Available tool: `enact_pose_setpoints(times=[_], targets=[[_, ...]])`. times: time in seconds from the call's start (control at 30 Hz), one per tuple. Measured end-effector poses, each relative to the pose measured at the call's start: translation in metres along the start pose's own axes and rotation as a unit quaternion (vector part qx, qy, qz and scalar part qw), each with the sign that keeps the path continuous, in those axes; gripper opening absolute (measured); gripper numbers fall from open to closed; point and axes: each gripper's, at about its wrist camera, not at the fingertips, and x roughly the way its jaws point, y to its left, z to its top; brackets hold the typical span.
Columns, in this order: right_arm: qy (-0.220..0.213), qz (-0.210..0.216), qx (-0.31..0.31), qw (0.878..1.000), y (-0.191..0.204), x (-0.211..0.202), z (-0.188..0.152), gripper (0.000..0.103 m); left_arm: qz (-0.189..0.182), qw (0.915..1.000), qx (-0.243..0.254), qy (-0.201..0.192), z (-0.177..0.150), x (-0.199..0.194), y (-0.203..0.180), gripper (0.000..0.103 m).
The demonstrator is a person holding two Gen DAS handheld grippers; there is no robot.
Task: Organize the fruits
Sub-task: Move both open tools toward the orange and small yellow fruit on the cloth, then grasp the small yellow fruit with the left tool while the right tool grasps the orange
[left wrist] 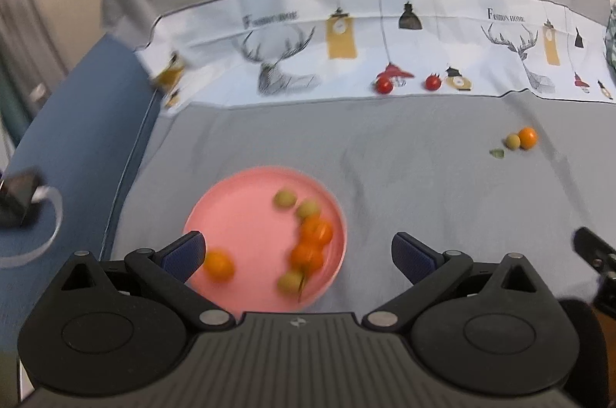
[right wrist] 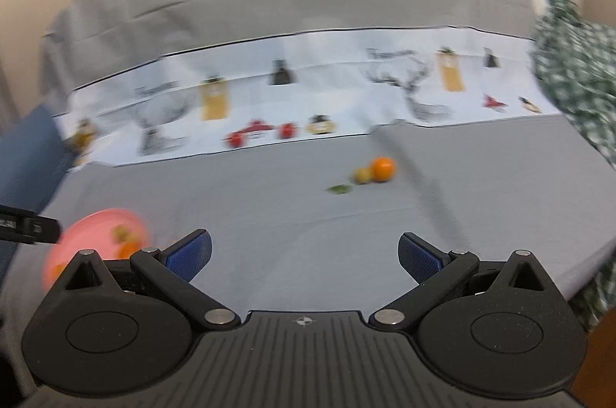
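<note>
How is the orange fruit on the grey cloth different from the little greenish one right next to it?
The orange fruit is bright orange; the greenish fruit is pale yellow-green. The orange fruit looks bigger than the greenish fruit. The greenish fruit lies nearer the small green leaf, with the orange fruit on its other side. Both are round, sit close together on the grey cloth, and are not on the pink plate.

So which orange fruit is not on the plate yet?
The orange out on the grey cloth, touching a small green fruit near a leaf scrap. The other three oranges already lie on the pink plate.
</note>
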Motion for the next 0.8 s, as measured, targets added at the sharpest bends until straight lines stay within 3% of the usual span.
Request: enact_pose_setpoints(times=[0.2,0.33,0.47,0.63,0.8], targets=[[-0.007,-0.047,0.033,0.998,-0.047,0.057,0.018,0.102,-0.045,0.9988,-0.006,0.017,0.051,0.061,-0.044,0.103],[-0.020,-0.079,0.016,0.997,-0.077,0.109,0.032,0.102,-0.073,0.9967,0.016,0.030,0.076,0.105,-0.092,0.103],[0.002,-0.087,0.001,0.996,-0.107,0.180,0.043,0.102,-0.069,0.9954,0.047,0.046,0.088,0.143,-0.133,0.103],[0.026,-0.074,-0.032,0.996,-0.120,0.252,0.046,0.102,-0.062,0.9947,0.050,0.065,0.093,0.177,-0.152,0.103],[-0.005,-0.097,-0.117,0.988,-0.109,0.287,0.033,0.100,-0.060,0.9934,0.064,0.074,0.094,0.200,-0.167,0.103]])
